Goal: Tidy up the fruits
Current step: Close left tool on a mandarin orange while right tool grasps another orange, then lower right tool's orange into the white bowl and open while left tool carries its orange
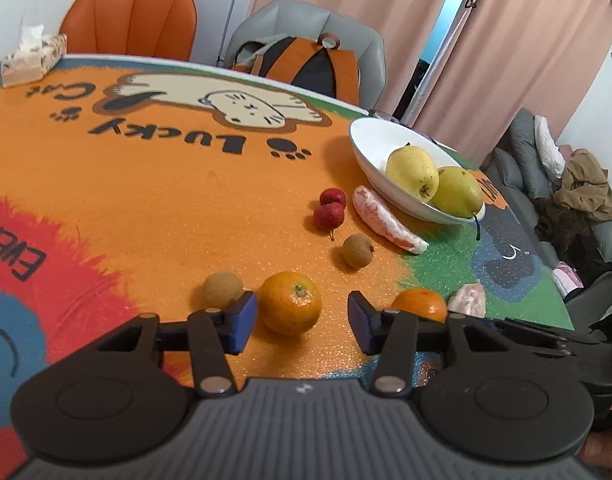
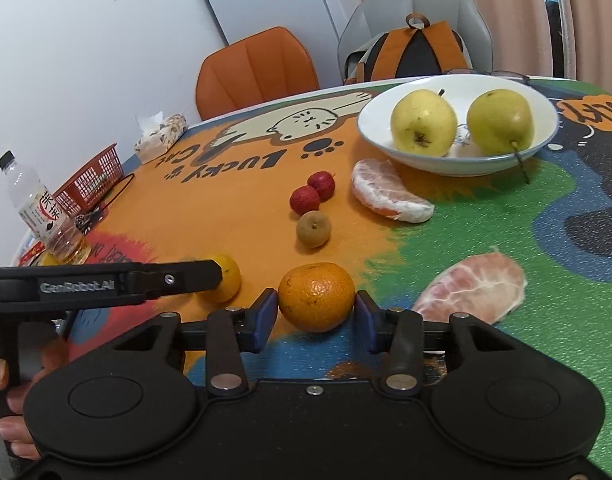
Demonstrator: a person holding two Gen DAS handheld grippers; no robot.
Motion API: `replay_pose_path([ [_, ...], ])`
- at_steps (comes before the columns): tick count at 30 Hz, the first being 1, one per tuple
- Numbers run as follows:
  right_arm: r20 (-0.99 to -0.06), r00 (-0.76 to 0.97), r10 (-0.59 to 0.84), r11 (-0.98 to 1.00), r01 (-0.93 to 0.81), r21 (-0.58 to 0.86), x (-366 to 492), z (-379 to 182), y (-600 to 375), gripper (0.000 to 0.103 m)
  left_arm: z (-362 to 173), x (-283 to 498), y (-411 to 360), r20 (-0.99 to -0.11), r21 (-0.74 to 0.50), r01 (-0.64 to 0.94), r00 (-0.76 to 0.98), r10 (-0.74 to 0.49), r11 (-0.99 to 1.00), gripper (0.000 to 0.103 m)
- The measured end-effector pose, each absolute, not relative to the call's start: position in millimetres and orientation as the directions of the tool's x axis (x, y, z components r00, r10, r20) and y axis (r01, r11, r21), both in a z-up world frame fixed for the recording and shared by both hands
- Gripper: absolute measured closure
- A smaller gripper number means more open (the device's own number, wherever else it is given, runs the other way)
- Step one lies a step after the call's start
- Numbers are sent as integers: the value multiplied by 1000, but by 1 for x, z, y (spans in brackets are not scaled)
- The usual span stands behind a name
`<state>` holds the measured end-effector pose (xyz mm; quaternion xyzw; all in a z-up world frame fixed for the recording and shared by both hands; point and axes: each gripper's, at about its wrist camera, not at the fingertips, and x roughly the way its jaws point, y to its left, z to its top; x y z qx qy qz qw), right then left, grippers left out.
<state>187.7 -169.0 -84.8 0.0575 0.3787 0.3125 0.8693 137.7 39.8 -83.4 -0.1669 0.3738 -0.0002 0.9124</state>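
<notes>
**Inspector:** State the step in hand.

**Operator:** Pick-up, both hands at once. My right claw (image 2: 315, 316) has its blue pads on either side of a round orange mandarin (image 2: 316, 296) that sits on the desk (image 2: 486, 232), which is covered by a cartoon-cat mat. The pads look to be touching the peel or just off it; I cannot tell which, so I do not call it a grip. My left claw (image 1: 302, 322) is partly open around a second orange mandarin with a green stem stub (image 1: 291, 302), with clear gaps at both pads.

**Inspector:** Where do the fruits go?

**Operator:** In my judgement, the white oval ceramic bowl (image 2: 386, 100) at the far side, which already holds two yellow-green pears (image 2: 424, 122). Loose on the desk are two red lychees (image 2: 305, 199), a brown longan (image 2: 313, 229) and peeled citrus segments (image 2: 386, 192).

**Inspector:** Next move?

**Operator:** Close both claws firmly without crushing, lift clear, and carry over the small fruits to the bowl.
</notes>
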Motion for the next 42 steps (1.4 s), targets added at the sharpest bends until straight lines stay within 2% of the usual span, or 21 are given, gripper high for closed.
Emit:
replay_pose_path([
  [4,-612,535,583,804,-487,340,191,-81,-178,60,-88,144,37,-691,-280,-134,716,-103,951,54],
  [7,-601,551,579,809,-480,340,193,-76,-184,60,-93,149,35,-697,-261,-144,712,-83,955,65],
  [9,-594,564,574,814,-470,340,197,-73,-189,60,-94,149,37,-692,-267,-151,718,-81,952,66],
  [42,-553,654,516,857,-407,317,245,-33,-219,60,-40,189,21,-617,-313,-93,776,-128,945,66],
])
